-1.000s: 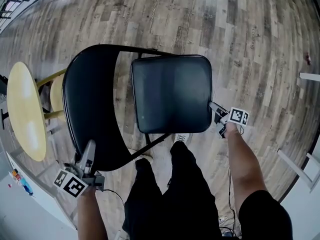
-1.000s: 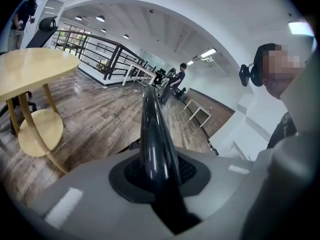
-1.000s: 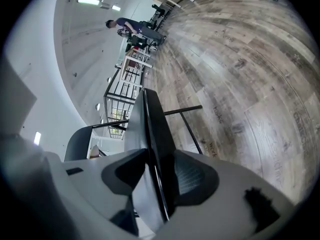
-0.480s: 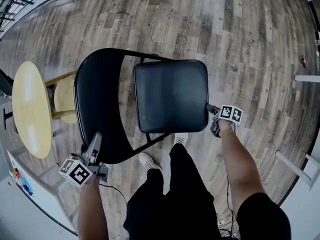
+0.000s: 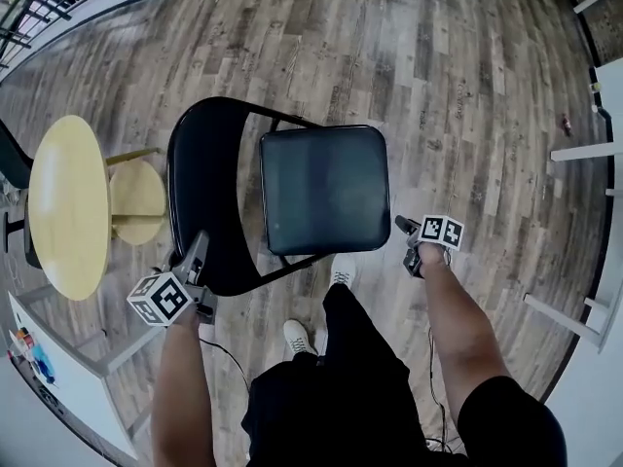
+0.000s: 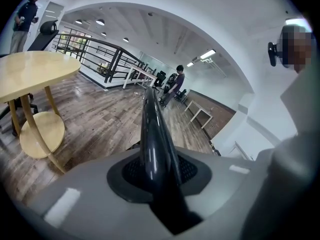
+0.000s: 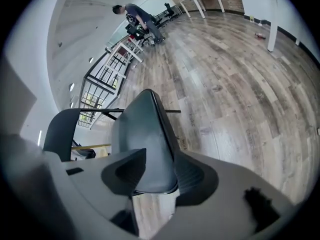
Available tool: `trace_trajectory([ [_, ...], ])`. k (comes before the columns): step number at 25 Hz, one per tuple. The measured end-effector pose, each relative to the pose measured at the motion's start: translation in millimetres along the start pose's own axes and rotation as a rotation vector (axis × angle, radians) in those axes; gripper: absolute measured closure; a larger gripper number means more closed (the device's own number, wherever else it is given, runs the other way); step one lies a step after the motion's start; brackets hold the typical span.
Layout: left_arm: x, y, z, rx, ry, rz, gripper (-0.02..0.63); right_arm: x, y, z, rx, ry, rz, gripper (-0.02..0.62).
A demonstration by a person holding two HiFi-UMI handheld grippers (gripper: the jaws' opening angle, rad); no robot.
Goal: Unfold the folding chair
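A black folding chair stands open on the wood floor. In the head view its curved backrest (image 5: 200, 193) is on the left and its padded seat (image 5: 324, 188) is in the middle. My left gripper (image 5: 198, 244) is shut on the backrest's near rim. In the left gripper view that rim (image 6: 150, 119) runs up between the pads, and the jaws have just been opening a little around it. My right gripper (image 5: 399, 225) sits at the seat's right corner. In the right gripper view the seat (image 7: 142, 129) lies between the wide-set pads of the right gripper (image 7: 161, 156).
A round wooden table (image 5: 63, 207) with a low shelf (image 5: 136, 202) stands close on the chair's left. White table legs (image 5: 574, 324) are at the right, and a white unit (image 5: 58, 377) is at the bottom left. The person's legs (image 5: 331, 377) are just behind the chair. A railing (image 6: 85, 49) and a person (image 6: 176, 81) are far off.
My right gripper and the seat corner have drawn in toward the middle of the head view, and the seat looks smaller. The left gripper stays on the rim. The person's feet have shifted back.
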State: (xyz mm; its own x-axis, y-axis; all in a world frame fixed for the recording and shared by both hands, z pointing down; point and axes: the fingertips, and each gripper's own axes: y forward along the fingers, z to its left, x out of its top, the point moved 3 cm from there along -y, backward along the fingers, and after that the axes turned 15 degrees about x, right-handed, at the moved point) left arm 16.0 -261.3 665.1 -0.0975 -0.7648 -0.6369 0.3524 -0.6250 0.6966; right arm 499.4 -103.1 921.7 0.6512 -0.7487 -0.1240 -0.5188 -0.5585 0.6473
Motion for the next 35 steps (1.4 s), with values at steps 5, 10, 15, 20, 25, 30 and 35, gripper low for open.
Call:
trace_trajectory([
  [5, -5, 3, -1, 0.063, 0.005, -0.021, 0.459, -20, -41, 23, 0.024, -0.002, -0.08, 0.41],
  [10, -10, -43, 2, 0.025, -0.077, -0.015, 0.392, -82, -95, 51, 0.021, 0.007, -0.112, 0.41],
  [15, 2, -89, 13, -0.02, -0.043, -0.036, 0.38, -140, -134, 111, 0.102, -0.058, -0.187, 0.41],
  [20, 2, -147, 22, -0.07, -0.051, -0.098, 0.41, -202, -169, 195, 0.194, -0.155, -0.24, 0.41],
  [25, -18, -220, 9, -0.165, -0.028, -0.146, 0.527, -256, -199, 285, 0.292, -0.291, -0.266, 0.488],
  [30, -48, -287, -28, -0.25, 0.136, -0.165, 0.6, -296, -236, 370, 0.424, -0.451, -0.324, 0.589],
  [35, -71, -349, -73, -0.331, 0.289, -0.145, 0.6, -339, -271, 461, 0.581, -0.648, -0.271, 0.589],
])
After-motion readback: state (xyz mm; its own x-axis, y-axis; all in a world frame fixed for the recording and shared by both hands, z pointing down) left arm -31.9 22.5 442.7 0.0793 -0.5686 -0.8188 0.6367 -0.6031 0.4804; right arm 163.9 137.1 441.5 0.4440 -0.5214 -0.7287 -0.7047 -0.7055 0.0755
